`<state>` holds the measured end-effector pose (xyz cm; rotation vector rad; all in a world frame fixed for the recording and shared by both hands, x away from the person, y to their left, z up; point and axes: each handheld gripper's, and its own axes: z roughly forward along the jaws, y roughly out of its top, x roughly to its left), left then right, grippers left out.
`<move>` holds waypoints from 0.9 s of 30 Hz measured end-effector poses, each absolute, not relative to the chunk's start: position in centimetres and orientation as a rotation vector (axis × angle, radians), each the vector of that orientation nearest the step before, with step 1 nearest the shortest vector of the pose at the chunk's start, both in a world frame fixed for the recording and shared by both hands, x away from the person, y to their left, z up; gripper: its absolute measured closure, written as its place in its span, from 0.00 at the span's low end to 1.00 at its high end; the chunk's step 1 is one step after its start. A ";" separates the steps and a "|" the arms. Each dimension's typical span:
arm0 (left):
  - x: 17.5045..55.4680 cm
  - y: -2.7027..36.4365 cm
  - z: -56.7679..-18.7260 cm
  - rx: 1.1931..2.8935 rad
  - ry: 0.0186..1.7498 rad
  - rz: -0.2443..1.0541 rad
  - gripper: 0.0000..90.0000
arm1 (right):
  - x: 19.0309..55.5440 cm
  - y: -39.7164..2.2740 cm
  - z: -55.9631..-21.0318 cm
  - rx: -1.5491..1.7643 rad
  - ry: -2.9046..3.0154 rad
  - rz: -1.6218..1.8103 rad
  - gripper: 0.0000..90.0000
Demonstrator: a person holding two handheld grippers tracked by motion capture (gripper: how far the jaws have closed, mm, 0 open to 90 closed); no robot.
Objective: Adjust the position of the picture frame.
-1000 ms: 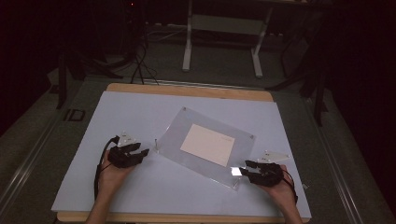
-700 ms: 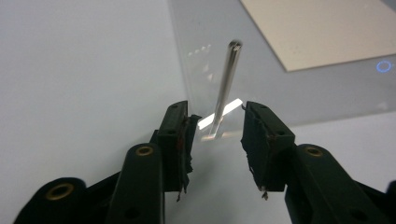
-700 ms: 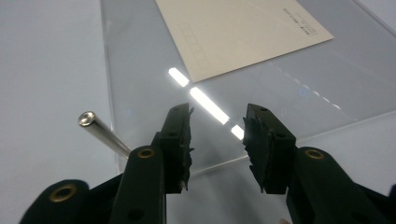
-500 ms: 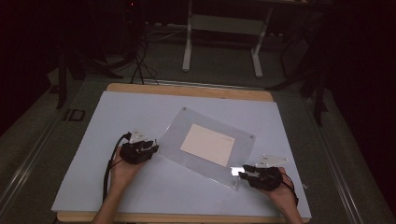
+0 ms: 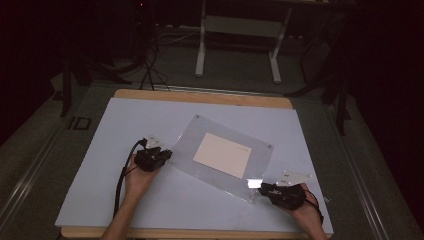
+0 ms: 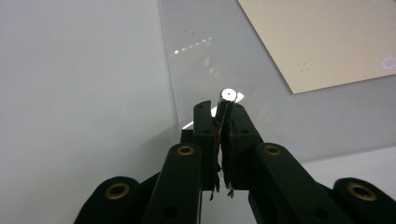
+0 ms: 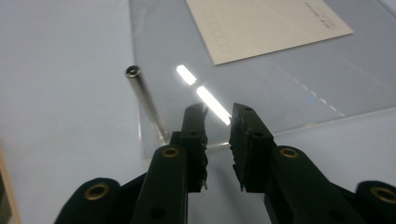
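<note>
A person sits at a table covered by a pale blue-white mat (image 5: 150,210), holding a black two-jaw gripper in each hand. In the middle of the mat lies a clear acrylic frame plate (image 5: 220,155), set at a slant, with a cream-coloured rectangular card (image 5: 221,155) sandwiched inside it.

The left gripper (image 5: 161,156) sits at the plate's near-left corner. A second ago it was farther left, off the plate; it has since slid in to the corner. Its jaws have just been closing, and in the left gripper view they are pressed together on a small silver metal standoff post (image 6: 225,106) that rises at that corner, its shiny round top poking out above the jaw tips.

The right gripper (image 5: 264,189) rests at the plate's near-right corner, in much the same place as before. Its jaws have also been closing, but the right gripper view shows a gap left between them with nothing inside. A second silver post (image 7: 144,103) stands just to their left at the plate's edge, untouched.

This suggests the left post is now gripped, probably for unscrewing, though the dim high view makes that uncertain. The right gripper would need to shift sideways to catch its post.
</note>
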<state>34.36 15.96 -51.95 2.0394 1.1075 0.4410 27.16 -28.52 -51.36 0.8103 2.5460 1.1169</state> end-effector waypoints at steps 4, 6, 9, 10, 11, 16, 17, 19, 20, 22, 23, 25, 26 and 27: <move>34.7 16.0 -51.7 2.041 1.105 0.439 0.94 | 27.0 -28.1 -51.5 0.767 2.580 1.109 0.86; 35.0 16.1 -51.7 2.034 1.113 0.434 0.94 | 26.9 -27.9 -51.5 0.731 2.602 1.105 0.86; 35.1 16.1 -51.9 2.022 1.123 0.434 0.94 | 26.7 -27.6 -51.6 0.667 2.648 1.104 0.86; 35.1 16.1 -51.9 2.024 1.124 0.436 0.94 | 26.6 -27.5 -51.6 0.649 2.655 1.088 0.86; 35.1 16.1 -51.9 2.024 1.124 0.436 0.94 | 26.5 -27.5 -51.7 0.638 2.666 1.076 0.85; 35.1 16.1 -52.0 2.020 1.126 0.435 0.94 | 26.2 -26.8 -51.7 0.564 2.701 1.137 0.80; 35.1 16.1 -52.0 2.019 1.124 0.434 0.94 | 26.3 -26.4 -51.7 0.561 2.691 1.133 0.81; 35.1 16.1 -51.9 2.017 1.118 0.438 0.94 | 26.6 -25.9 -51.7 0.565 2.682 1.148 0.83; 35.1 16.2 -51.9 2.018 1.116 0.439 0.94 | 26.9 -25.5 -51.9 0.566 2.679 1.158 0.87; 35.2 16.2 -51.9 2.015 1.117 0.442 0.94 | 27.2 -25.1 -52.3 0.571 2.661 1.149 0.94; 35.4 16.2 -51.9 2.011 1.119 0.441 0.94 | 27.2 -25.1 -52.3 0.568 2.653 1.153 0.94; 35.7 16.3 -51.9 2.006 1.119 0.444 0.94 | 26.8 -24.8 -52.3 0.562 2.624 1.131 0.95; 36.0 16.3 -51.7 2.007 1.118 0.446 0.94 | 26.7 -24.6 -52.2 0.564 2.607 1.129 0.94; 36.3 16.4 -51.6 1.994 1.119 0.447 0.94 | 26.6 -24.4 -52.1 0.562 2.594 1.134 0.94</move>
